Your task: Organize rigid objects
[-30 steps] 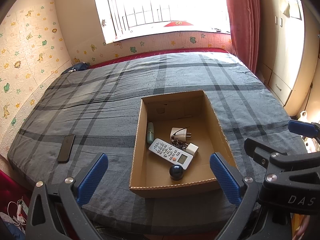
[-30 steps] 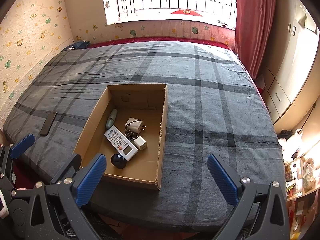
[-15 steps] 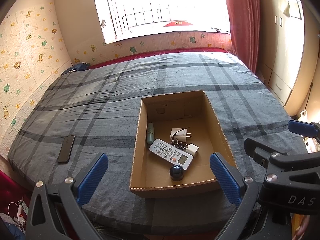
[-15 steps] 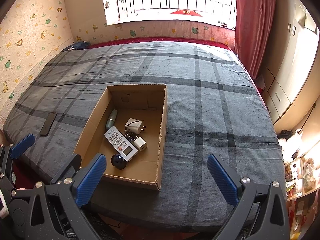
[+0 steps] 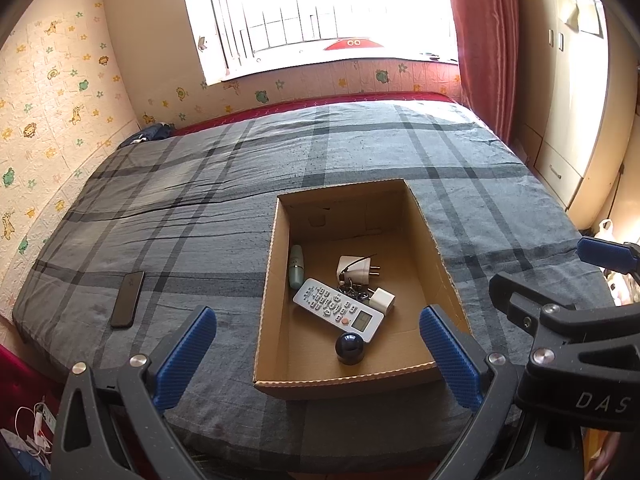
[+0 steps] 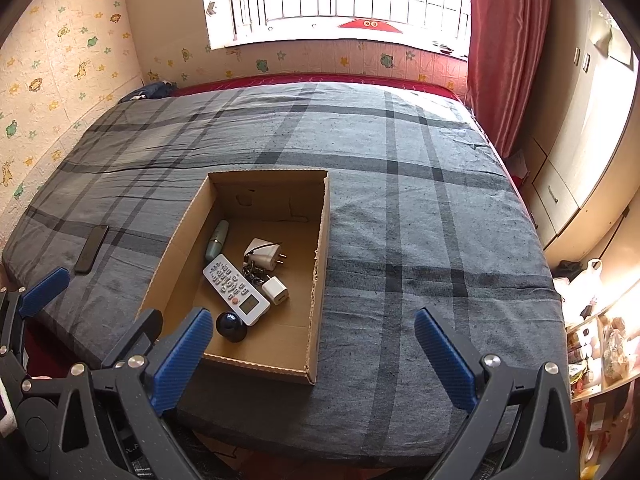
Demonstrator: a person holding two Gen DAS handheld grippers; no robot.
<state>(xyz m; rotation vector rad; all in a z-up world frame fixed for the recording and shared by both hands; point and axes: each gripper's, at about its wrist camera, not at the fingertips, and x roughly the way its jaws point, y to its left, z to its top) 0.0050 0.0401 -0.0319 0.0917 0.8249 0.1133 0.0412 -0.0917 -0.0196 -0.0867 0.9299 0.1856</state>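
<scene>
An open cardboard box (image 5: 272,264) (image 6: 322,240) lies on the grey plaid bed. Inside it are a white remote (image 5: 338,310) (image 6: 236,290), a dark round ball-like object (image 5: 349,347) (image 6: 231,326), a pale green tube (image 5: 297,266) (image 6: 217,240), a white plug adapter (image 5: 356,268) (image 6: 264,256), a small white charger cube (image 5: 382,300) (image 6: 275,290) and a bunch of keys (image 5: 354,291). A black phone (image 5: 128,298) (image 6: 92,248) lies on the bed left of the box. My left gripper (image 5: 316,354) and right gripper (image 6: 312,356) hang open and empty over the bed's near edge.
The bed (image 6: 420,200) fills most of both views, with a window wall behind. A red curtain (image 6: 500,40) and a wardrobe (image 6: 580,120) stand at the right. Dark cloth (image 5: 148,134) lies at the bed's far left corner. Cluttered shelves (image 6: 600,340) sit at the lower right.
</scene>
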